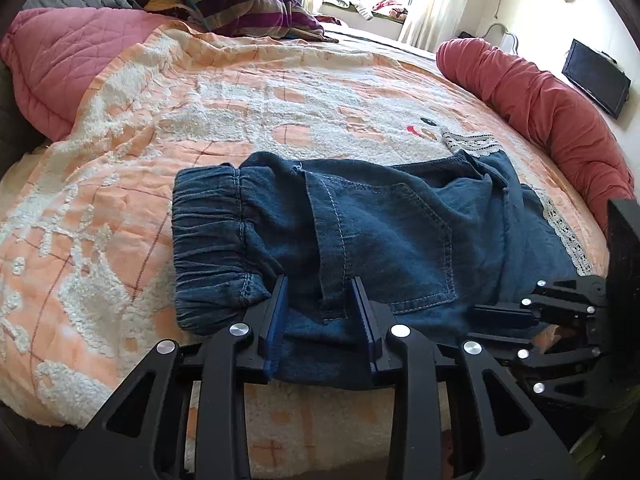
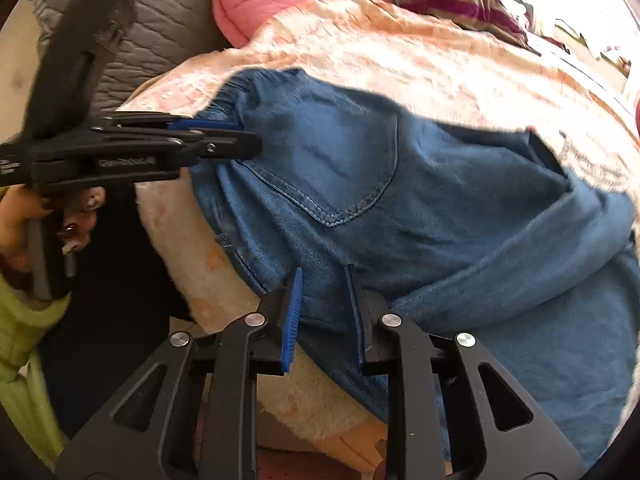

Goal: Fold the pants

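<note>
Denim pants (image 1: pixel 372 240) are laid folded on the peach bedspread (image 1: pixel 120 208) near the bed's near edge, elastic waistband (image 1: pixel 208 240) to the left, lace-trimmed hems to the right. The left gripper (image 1: pixel 320 300) is held over the near edge of the denim, jaws parted, cloth lying between them. The right gripper (image 2: pixel 324 292) is likewise spread apart over the fabric. A striped pillow (image 1: pixel 240 4) is seen far off.
</note>
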`<action>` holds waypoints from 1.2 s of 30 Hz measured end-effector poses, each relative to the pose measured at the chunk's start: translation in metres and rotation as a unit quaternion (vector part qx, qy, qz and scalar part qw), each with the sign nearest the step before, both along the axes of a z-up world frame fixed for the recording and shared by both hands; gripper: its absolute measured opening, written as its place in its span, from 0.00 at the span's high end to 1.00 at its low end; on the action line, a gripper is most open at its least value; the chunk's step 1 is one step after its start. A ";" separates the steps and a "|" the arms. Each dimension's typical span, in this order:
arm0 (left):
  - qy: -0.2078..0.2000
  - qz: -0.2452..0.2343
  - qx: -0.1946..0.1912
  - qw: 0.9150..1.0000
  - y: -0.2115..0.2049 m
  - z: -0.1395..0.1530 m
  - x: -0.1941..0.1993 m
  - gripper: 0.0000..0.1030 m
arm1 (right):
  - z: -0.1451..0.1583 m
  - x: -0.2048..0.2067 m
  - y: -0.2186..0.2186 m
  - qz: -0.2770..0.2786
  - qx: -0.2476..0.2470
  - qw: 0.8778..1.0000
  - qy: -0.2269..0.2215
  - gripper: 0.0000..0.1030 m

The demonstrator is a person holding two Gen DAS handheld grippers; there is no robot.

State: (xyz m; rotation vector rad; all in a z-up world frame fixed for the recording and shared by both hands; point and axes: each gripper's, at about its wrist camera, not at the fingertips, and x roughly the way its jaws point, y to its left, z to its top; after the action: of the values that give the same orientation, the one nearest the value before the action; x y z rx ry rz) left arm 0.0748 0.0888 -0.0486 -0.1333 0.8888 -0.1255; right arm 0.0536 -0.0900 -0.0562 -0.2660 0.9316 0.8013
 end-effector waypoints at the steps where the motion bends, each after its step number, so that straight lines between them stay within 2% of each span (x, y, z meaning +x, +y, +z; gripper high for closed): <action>1: -0.004 -0.001 0.002 1.000 -0.001 -0.001 0.000 0.70 | -0.001 0.000 -0.002 -0.001 0.005 1.000 0.001 0.85; 3: -0.007 0.001 0.001 1.000 -0.001 -0.002 0.001 0.70 | 0.003 -0.001 -0.006 -0.001 0.013 1.000 0.002 0.84; 5: -0.014 0.005 -0.005 1.000 0.001 -0.001 -0.001 0.70 | 0.009 -0.003 -0.012 -0.006 0.022 1.000 -0.002 0.79; 7: -0.021 0.008 -0.013 1.000 0.002 0.001 -0.004 0.70 | 0.017 -0.005 -0.021 -0.013 0.034 0.999 -0.012 0.69; 9: -0.021 0.015 -0.025 0.999 0.004 0.007 -0.010 0.69 | 0.025 -0.004 -0.032 -0.028 0.050 0.998 -0.014 0.68; 10: -0.024 0.017 -0.029 0.999 0.003 0.011 -0.013 0.65 | 0.030 -0.003 -0.038 -0.036 0.056 0.998 -0.016 0.68; 11: -0.027 0.019 -0.031 0.999 0.002 0.016 -0.017 0.56 | 0.034 -0.003 -0.044 -0.043 0.060 0.997 -0.021 0.66; 13: -0.040 0.024 -0.026 0.999 0.000 0.029 -0.024 0.43 | 0.044 -0.001 -0.058 -0.061 0.069 0.995 -0.031 0.57; 14: -0.048 0.026 -0.019 0.998 -0.001 0.035 -0.027 0.38 | 0.048 0.001 -0.065 -0.071 0.075 0.994 -0.035 0.56; 16: -0.062 0.029 -0.005 0.998 -0.006 0.049 -0.033 0.34 | 0.055 0.005 -0.079 -0.096 0.083 0.991 -0.044 0.52; 18: -0.073 0.021 -0.011 0.997 -0.011 0.062 -0.036 0.29 | 0.062 0.009 -0.093 -0.120 0.086 0.988 -0.054 0.46; 19: -0.076 0.018 -0.011 0.997 -0.014 0.065 -0.035 0.22 | 0.065 0.011 -0.100 -0.130 0.087 0.986 -0.059 0.45; 23: -0.077 -0.012 -0.016 0.997 -0.037 0.073 -0.028 0.13 | 0.074 0.022 -0.123 -0.166 0.083 0.980 -0.078 0.37; 25: -0.068 -0.034 -0.026 0.997 -0.050 0.070 -0.021 0.13 | 0.079 0.031 -0.134 -0.183 0.082 0.976 -0.083 0.33; 30: -0.045 -0.100 -0.039 0.993 -0.099 0.054 -0.003 0.13 | 0.085 0.059 -0.152 -0.217 0.063 0.970 -0.085 0.30; 36: -0.017 -0.146 -0.053 0.988 -0.142 0.033 0.020 0.14 | 0.088 0.101 -0.148 -0.216 0.038 0.972 -0.085 0.29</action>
State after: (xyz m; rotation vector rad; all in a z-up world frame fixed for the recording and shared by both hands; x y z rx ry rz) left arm 0.0949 -0.0533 -0.0154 -0.0990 0.8647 -0.4486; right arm 0.1543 -0.2384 0.0321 -0.0577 0.7591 0.4029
